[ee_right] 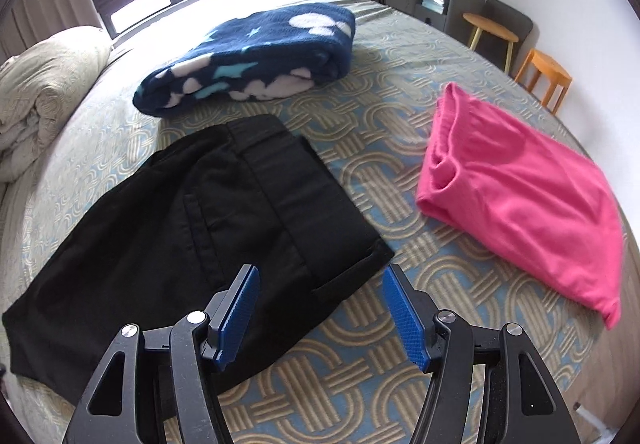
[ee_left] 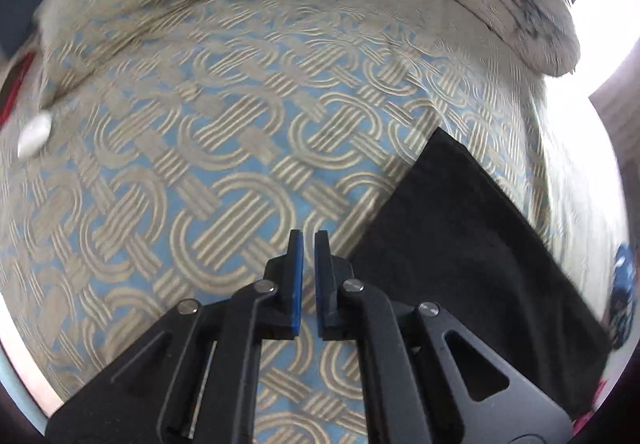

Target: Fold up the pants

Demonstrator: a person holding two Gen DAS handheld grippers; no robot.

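Observation:
Black pants (ee_right: 208, 220) lie folded flat on the patterned bedspread (ee_right: 400, 172), waistband toward the far end. My right gripper (ee_right: 320, 276) is open and empty, hovering over the near right corner of the pants. In the left wrist view the pants (ee_left: 472, 244) show as a black panel at the right. My left gripper (ee_left: 308, 240) is nearly closed with a narrow gap, holds nothing, and hangs over bare bedspread (ee_left: 224, 148) just left of the pants.
A folded navy fleece blanket (ee_right: 256, 56) lies beyond the pants. A folded pink garment (ee_right: 520, 188) lies to the right. A rolled beige duvet (ee_right: 44, 84) sits at the left. A small white object (ee_left: 35, 134) lies on the bed. Stools (ee_right: 544, 76) and a desk stand past the bed.

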